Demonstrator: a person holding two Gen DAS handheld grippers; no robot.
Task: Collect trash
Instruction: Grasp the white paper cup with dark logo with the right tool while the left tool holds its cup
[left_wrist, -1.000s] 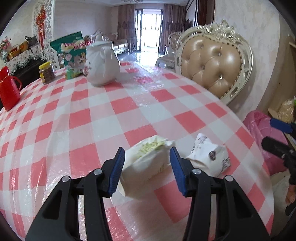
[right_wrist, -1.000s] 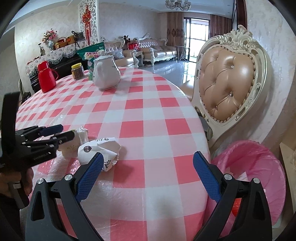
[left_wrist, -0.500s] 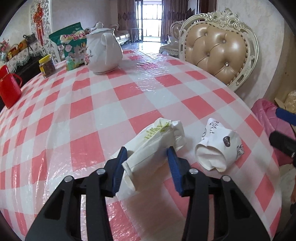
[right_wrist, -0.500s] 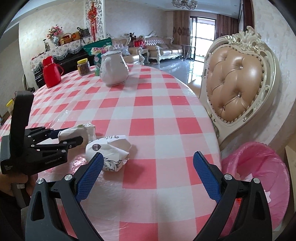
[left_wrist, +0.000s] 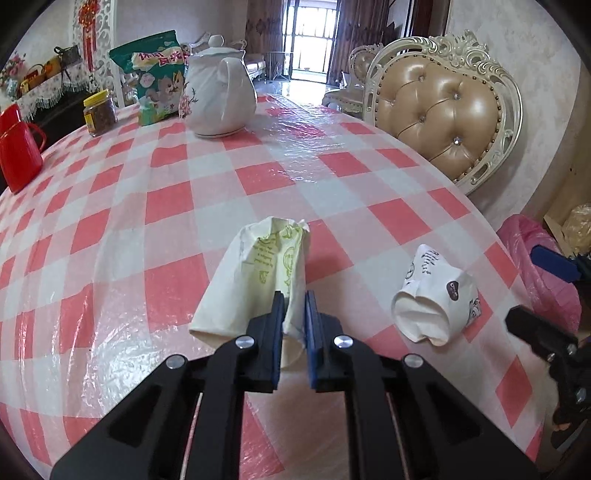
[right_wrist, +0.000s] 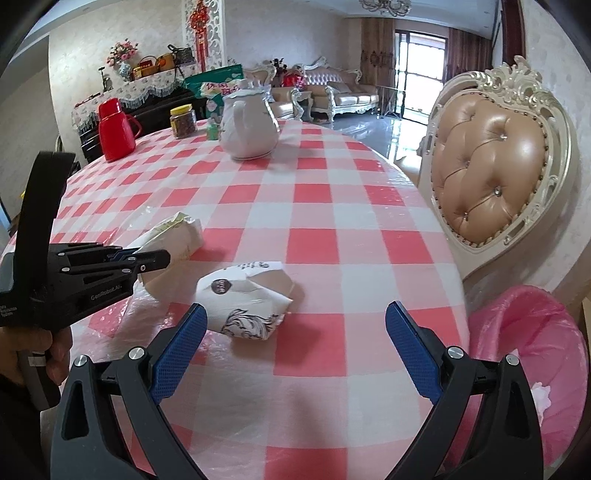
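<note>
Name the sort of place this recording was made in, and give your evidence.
Most likely a home dining and living room: a checked table with a teapot, an ornate padded chair, and sofas beyond.

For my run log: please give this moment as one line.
left gripper: shut on green-print cup | right gripper: open, empty, near black-print cup | both cups on table | pink bin: beside table

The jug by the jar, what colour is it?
The jug is red, clearest in the right wrist view.
</note>
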